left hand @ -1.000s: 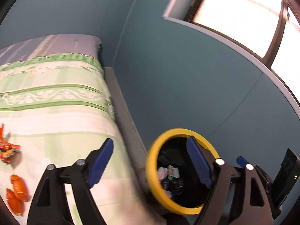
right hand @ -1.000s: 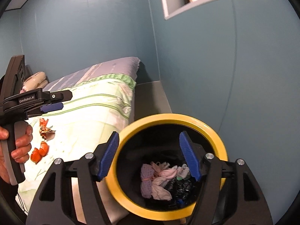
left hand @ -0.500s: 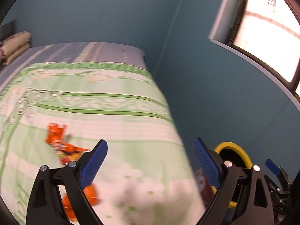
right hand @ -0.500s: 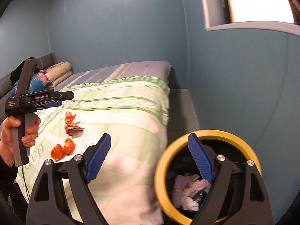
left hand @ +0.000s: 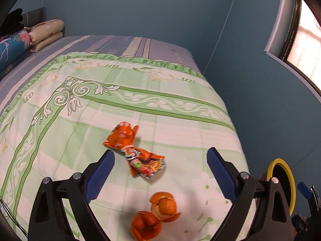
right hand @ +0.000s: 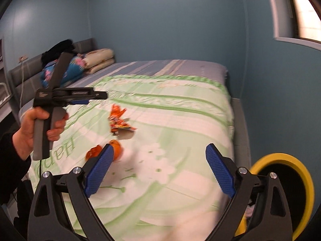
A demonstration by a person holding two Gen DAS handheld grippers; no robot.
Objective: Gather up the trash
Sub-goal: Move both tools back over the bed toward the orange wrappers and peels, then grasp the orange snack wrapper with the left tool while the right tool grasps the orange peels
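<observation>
Bed [left hand: 60, 132] seen against blue walls; green-and-white floral quilt [left hand: 170, 120] spread over most of it, striped grey sheet [right hand: 170, 66] exposed at the far end. Window [left hand: 305, 40] noted at upper right. Folded bedding and a blue floral bundle [right hand: 70, 70] stacked at the headboard corner.

Bin [right hand: 289, 182] with yellow rim stood on the floor just beside the bed's side; crumpled trash partly glimpsed inside, low in the right wrist view.

Left gripper [left hand: 160, 172] held over the quilt, tilted downward. Jaws stand wide apart, nothing clamped. Its blue pads [left hand: 100, 174] frame the wrapper from above, apart from it. In the right wrist view the same gripper [right hand: 100, 96] is seen from the side, gripped by a hand [right hand: 38, 126] in a dark sleeve.

Right gripper [right hand: 158, 168] held above the quilt's near part, between peels and bin. Jaws opening, already wide; nothing between them.

Trash on the quilt: orange snack wrapper [left hand: 136, 152], crumpled, lying mid-quilt. Two orange peels [left hand: 158, 214] just nearer the camera, touching each other, apart from the wrapper. In the right wrist view one peel [right hand: 117, 150] is partly hidden behind the left pad.
</observation>
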